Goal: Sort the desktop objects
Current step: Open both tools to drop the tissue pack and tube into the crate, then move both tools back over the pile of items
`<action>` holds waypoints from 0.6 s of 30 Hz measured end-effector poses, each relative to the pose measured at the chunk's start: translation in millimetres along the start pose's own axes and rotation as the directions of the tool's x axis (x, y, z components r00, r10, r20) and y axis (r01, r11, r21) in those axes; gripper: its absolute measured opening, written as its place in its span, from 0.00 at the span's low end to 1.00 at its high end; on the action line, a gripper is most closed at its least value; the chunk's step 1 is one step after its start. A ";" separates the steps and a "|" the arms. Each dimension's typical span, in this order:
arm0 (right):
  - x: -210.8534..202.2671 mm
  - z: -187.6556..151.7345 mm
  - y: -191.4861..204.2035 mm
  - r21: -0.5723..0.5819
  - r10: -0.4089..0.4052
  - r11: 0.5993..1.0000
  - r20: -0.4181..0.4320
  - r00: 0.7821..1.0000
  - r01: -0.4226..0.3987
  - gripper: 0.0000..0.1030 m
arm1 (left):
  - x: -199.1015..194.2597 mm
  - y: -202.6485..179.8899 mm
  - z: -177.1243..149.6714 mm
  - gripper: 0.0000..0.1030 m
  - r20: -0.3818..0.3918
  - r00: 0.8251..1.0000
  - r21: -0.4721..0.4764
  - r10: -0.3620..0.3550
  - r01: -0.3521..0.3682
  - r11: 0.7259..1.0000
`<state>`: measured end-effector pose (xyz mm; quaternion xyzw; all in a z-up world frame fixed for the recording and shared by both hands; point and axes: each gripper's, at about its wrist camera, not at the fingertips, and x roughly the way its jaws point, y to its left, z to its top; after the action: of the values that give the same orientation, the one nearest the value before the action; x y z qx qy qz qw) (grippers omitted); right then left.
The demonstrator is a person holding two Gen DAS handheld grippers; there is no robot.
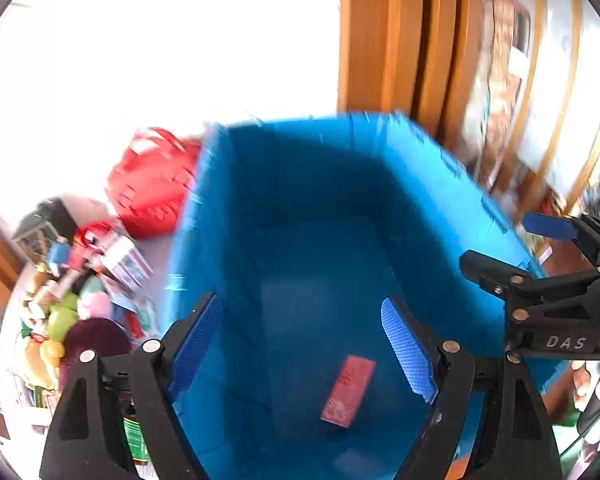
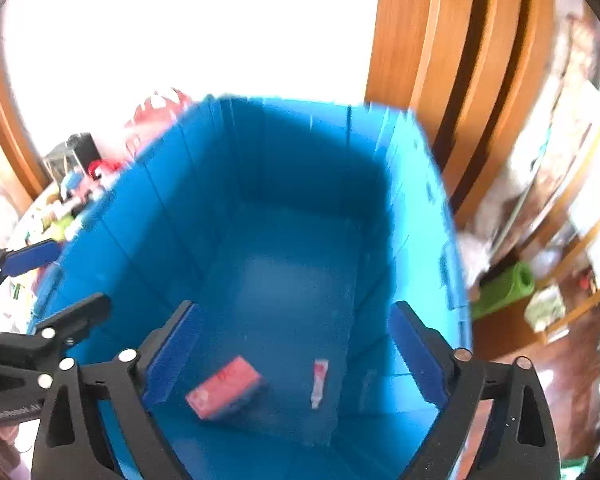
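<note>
Judging by the blue bin point(image 2: 260, 208) holding only a red box point(image 2: 224, 394) and small tube point(image 2: 319, 384), sorting looks barely begun: both tools, left point(image 1: 304, 350) and right point(image 2: 296, 354), hover wide and empty above it, a clutter pile point(image 1: 80, 292) waiting on the desk point(image 1: 156, 252) just left.

Legible text, left wrist view: "DAS" in pale capitals on the black body of my right gripper point(image 1: 512, 256). Right wrist view: pale lettering on the black body of my left gripper point(image 2: 48, 280), starting "See" or "Gen" and ending "AI"; middle too blurred to confirm. Red box point(image 1: 348, 390) in the blue bin point(image 1: 300, 168) carries white markings, motion-blurred, unreadable in both views.
</note>
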<state>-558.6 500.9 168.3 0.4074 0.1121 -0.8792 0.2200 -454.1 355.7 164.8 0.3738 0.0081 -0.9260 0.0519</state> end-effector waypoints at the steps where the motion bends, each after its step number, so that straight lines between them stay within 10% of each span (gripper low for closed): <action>1: -11.8 -2.8 5.2 -0.001 -0.008 1.000 0.044 0.999 0.008 1.00 | -10.5 4.6 -6.1 0.83 0.039 0.999 -0.007 0.013 -0.012 1.000; 9: -74.6 -47.5 77.1 -0.015 0.013 1.000 0.285 0.958 -0.009 1.00 | -79.3 67.0 -62.3 0.85 0.227 0.967 -0.101 0.119 -0.098 0.990; 18: -84.5 -93.9 187.1 -0.038 0.064 0.998 0.339 0.939 -0.055 1.00 | -126.4 157.5 -140.9 0.86 0.260 0.941 -0.170 0.215 -0.175 0.970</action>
<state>-358.3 397.0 169.3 0.2496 0.0723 -0.9276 0.2683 -250.2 218.0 154.6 0.2349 0.0306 -0.9564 0.1708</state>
